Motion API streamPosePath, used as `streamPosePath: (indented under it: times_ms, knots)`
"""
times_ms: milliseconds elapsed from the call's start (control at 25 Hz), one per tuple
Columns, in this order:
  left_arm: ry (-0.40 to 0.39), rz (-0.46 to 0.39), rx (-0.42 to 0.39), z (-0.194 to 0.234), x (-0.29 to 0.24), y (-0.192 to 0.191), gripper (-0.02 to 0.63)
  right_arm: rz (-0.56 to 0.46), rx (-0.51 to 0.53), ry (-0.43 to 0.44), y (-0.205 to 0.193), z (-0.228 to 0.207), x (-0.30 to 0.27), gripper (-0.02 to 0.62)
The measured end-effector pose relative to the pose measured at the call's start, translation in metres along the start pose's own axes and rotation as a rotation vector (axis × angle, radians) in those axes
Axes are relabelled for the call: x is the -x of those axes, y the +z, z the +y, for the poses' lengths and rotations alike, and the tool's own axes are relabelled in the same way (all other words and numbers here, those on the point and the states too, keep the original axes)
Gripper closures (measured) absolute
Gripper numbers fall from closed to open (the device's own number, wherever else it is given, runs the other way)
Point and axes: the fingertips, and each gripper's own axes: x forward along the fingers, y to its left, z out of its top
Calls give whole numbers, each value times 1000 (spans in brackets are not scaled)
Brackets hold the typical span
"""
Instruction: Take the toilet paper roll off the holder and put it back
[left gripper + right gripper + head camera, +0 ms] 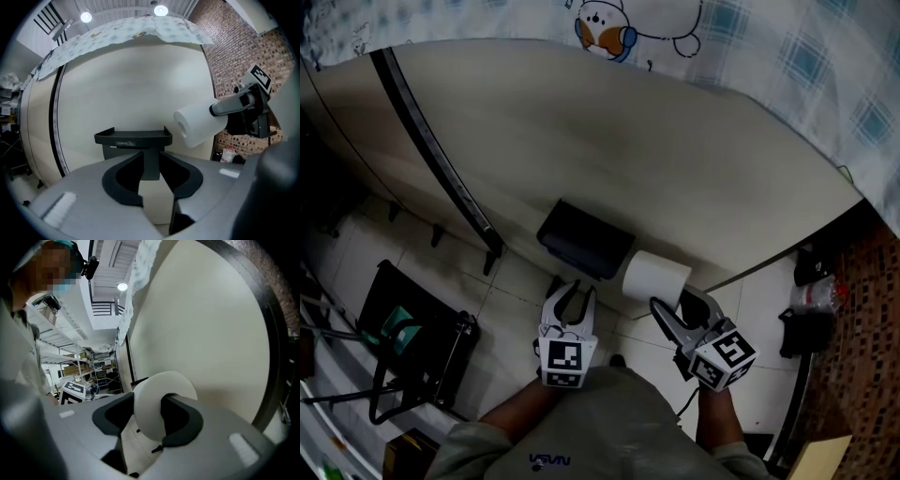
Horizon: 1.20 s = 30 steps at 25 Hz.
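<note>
**Item 1. Left tool** (575,287): hand-held, with a marker cube (563,361) at its rear. The jaws stand a narrow way apart with nothing between them. It points at the cream panel.

**Item 2. Right tool** (673,305): hand-held, with a marker cube (724,356) at its rear. The jaws are clamped on the toilet paper roll, pads pressing the paper from both sides.

**Item 3. Toilet paper roll** (654,275): white and full. It sits between the right tool's jaws and is off the holder. From the left tool it is ahead, to the right and raised, with its core opening turned toward that tool.

**Item 4. Holder** (584,239): a black shelf-topped bracket fixed to the cream panel. It is straight ahead of the left tool and shows through the gap of its jaws. It is ahead and to the left of the right tool and close to the roll, without touching it.

**Item 5. Cream panel** (581,141): a large curved wall ahead of both tools. A patterned cloth (750,37) is draped over its top edge.

**Item 6. Tiled floor** (516,309): pale, below both tools.

**Item 7. Brick wall** (234,42): beyond the right tool, to its right.

**Item 8. Black frame** (412,328): stands on the floor, well to the left of the left tool.
</note>
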Motion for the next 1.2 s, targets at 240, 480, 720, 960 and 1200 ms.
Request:
streamPosePath:
  times_ms: [240, 480, 720, 960, 1200]
  knots:
    - [-9, 20, -1, -3, -9, -11, 477, 29, -66, -20, -29, -10, -3, 419]
    - [-14, 68, 17, -3, -19, -28, 457, 38, -119, -20, -48, -14, -10, 419]
    - [-25, 84, 23, -8, -28, -33, 442, 27, -159, -26, -56, -18, -15, 419]
    - [-15, 80, 26, -8, -31, -32, 440, 30, -175, -27, -60, -20, -19, 420]
    - [6, 89, 32, -3, -30, -38, 498, 39, -191, -21, -66, -20, -21, 420]
